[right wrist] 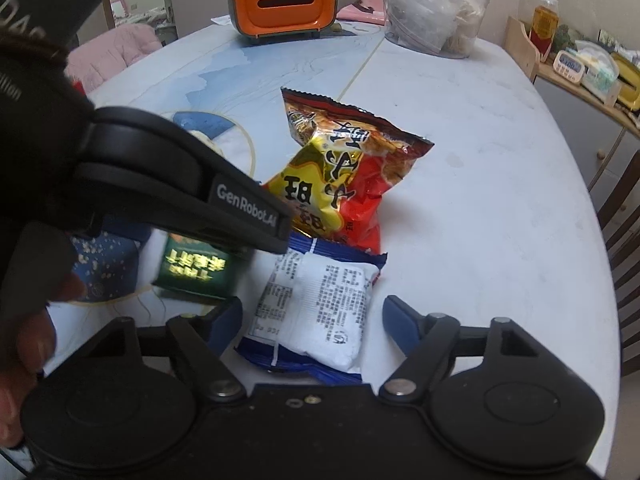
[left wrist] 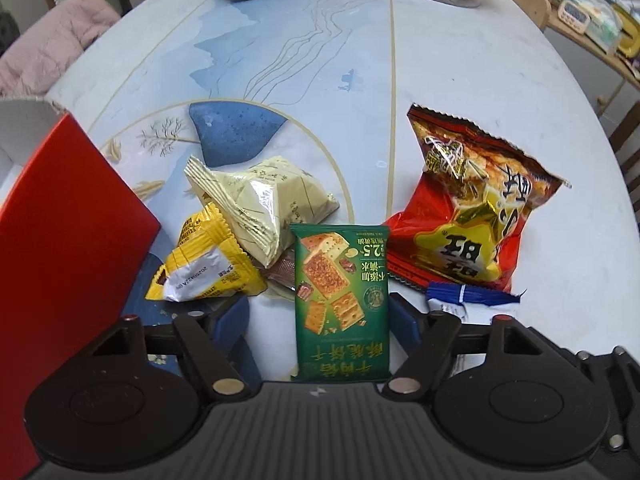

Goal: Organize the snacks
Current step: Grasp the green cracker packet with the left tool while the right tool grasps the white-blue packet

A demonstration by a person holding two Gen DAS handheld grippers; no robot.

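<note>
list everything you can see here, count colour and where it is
green cracker pack: 1, green, between the left claw's fingers
blue and white packet: 1, blue edges, white back, between the right claw's fingers
red and gold snack bag: 1, red with gold, right of the green pack
cream packet: 1, pale cream, behind the green pack
yellow packet: 1, yellow and silver, beside the red box
red box: 1, red, left edge
orange container: 1, orange and green, far edge of table
clear plastic bag: 1, clear, far right of table
table: 1, white with blue pattern
left claw: 1, black, blue pads, not pressing the pack
right claw: 1, black, blue pads, clear of the packet
hand: 1, left edge of the right wrist view
</note>
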